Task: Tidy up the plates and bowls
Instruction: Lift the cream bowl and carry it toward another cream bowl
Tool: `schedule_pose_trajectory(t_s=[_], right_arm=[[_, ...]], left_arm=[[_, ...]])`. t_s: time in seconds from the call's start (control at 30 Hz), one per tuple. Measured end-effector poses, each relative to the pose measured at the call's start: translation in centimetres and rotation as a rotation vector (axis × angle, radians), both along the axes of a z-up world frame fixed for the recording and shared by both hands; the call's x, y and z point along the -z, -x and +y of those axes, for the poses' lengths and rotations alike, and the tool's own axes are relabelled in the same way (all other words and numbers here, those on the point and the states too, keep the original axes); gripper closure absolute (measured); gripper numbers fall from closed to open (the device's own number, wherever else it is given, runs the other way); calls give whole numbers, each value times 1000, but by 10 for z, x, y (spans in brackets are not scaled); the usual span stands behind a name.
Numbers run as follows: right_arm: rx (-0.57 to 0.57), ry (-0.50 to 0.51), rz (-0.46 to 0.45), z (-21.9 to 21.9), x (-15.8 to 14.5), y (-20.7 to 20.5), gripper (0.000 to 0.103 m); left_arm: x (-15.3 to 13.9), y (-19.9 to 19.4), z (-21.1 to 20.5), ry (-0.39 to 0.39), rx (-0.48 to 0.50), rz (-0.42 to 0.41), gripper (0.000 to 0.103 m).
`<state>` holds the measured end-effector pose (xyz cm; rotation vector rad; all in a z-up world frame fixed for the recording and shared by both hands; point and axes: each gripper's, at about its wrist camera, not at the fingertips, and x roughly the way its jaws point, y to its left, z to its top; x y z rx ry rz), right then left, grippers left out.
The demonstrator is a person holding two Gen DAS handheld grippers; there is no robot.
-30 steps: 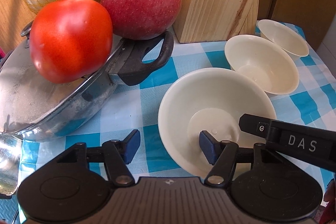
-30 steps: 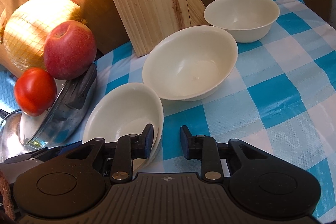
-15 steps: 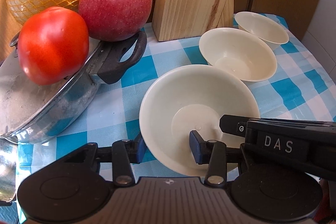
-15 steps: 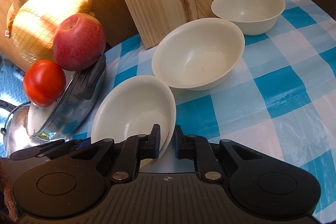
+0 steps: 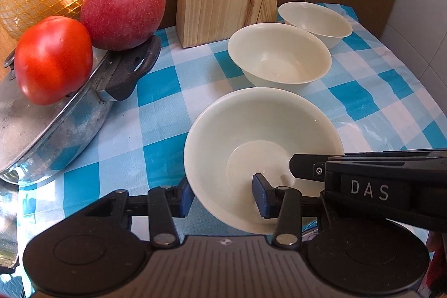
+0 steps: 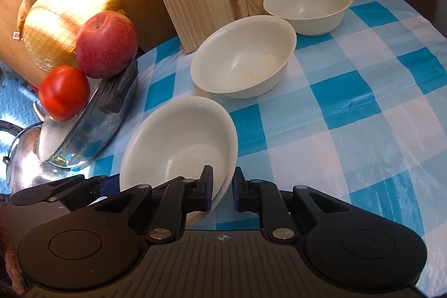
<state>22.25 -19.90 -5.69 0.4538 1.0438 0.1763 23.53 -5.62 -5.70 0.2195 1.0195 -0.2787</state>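
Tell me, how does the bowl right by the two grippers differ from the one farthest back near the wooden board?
The near bowl is tipped up on its side, its rim between the fingers of both the right gripper and the left gripper; the far bowl sits flat on the checked cloth, untouched. The near bowl looks wider and shallower, the far bowl smaller with steeper walls. Both are plain cream and empty.
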Motion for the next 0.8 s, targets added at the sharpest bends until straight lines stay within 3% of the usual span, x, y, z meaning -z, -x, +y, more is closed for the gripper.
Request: schedule_pose_trajectory(t_s=[0.23, 0.37, 0.53, 0.67, 0.8], right_arm=[[12, 27, -16, -12, -11, 3, 63], [84, 19, -54, -37, -24, 6, 61], [211, -32, -102, -68, -34, 0, 59], [262, -33, -123, -75, -30, -14, 59], [284, -32, -100, -79, -16, -33, 59]], left_arm=[[-19, 1, 19, 10, -86, -32, 62], [-37, 4, 26, 35, -177, -57, 61], [-60, -14, 10, 106, -174, -121, 55], [-54, -50, -5, 141, -200, -90, 51], [-43, -74, -17, 90, -208, -85, 51]])
